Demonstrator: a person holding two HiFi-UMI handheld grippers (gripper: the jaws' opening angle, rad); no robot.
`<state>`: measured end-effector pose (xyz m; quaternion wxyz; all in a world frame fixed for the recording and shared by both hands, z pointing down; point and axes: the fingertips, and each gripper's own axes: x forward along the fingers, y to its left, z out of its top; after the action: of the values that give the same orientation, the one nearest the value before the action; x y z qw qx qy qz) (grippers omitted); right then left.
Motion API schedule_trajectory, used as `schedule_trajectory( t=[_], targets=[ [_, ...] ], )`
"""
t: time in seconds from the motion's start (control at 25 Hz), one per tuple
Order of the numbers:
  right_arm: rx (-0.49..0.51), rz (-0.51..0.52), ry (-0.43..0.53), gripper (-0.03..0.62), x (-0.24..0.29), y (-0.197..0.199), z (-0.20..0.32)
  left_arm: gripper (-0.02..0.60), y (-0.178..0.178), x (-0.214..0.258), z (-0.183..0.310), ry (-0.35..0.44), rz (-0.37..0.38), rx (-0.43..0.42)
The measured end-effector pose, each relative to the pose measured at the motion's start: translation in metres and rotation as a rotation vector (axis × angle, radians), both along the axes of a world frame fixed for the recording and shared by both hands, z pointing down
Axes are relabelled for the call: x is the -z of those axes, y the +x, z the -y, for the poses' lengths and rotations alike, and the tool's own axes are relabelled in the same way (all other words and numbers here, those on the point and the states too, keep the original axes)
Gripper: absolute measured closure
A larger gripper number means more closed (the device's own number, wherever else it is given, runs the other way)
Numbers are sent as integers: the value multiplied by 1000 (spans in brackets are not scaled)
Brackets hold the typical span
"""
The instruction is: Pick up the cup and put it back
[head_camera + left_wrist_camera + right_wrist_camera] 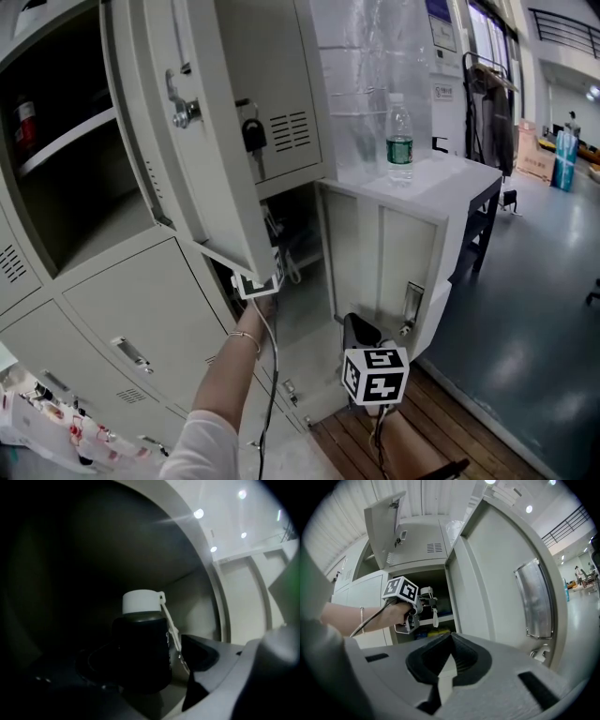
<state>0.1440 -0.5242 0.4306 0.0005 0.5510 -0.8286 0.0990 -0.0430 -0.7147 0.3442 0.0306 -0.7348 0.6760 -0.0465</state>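
Observation:
A dark cup (140, 653) with a white lid (140, 602) and a white strap stands inside a dim locker compartment. My left gripper (140, 681) reaches into that compartment, one jaw on each side of the cup. A thin lit gap and the strap show between the cup and the right-hand jaw; the left-hand jaw is lost in the dark. The head view has this gripper (258, 281) under the open locker door (202, 131). My right gripper (364, 333) hangs low beside the lockers, shut and empty. From the right gripper view (445, 660), the left gripper (423, 609) is at the locker mouth with the strap (435, 618) dangling.
A water bottle (399, 141) stands on the white cabinet top (450, 178) to the right. A padlock (253, 134) hangs on the upper locker. Something yellow (436, 632) lies on a lower shelf. Wooden flooring (459, 427) runs beneath the right gripper.

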Motion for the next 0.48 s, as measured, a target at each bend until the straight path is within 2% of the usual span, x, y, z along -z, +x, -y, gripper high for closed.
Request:
schedule_trajectory(
  t=[0.24, 0.48],
  targets=[
    [-6, 1, 3, 602, 5, -1, -12, 184, 3, 11, -32, 38, -33, -5],
    [-21, 6, 3, 602, 10, -1, -28, 184, 18, 10, -63, 35, -49, -46]
  ],
)
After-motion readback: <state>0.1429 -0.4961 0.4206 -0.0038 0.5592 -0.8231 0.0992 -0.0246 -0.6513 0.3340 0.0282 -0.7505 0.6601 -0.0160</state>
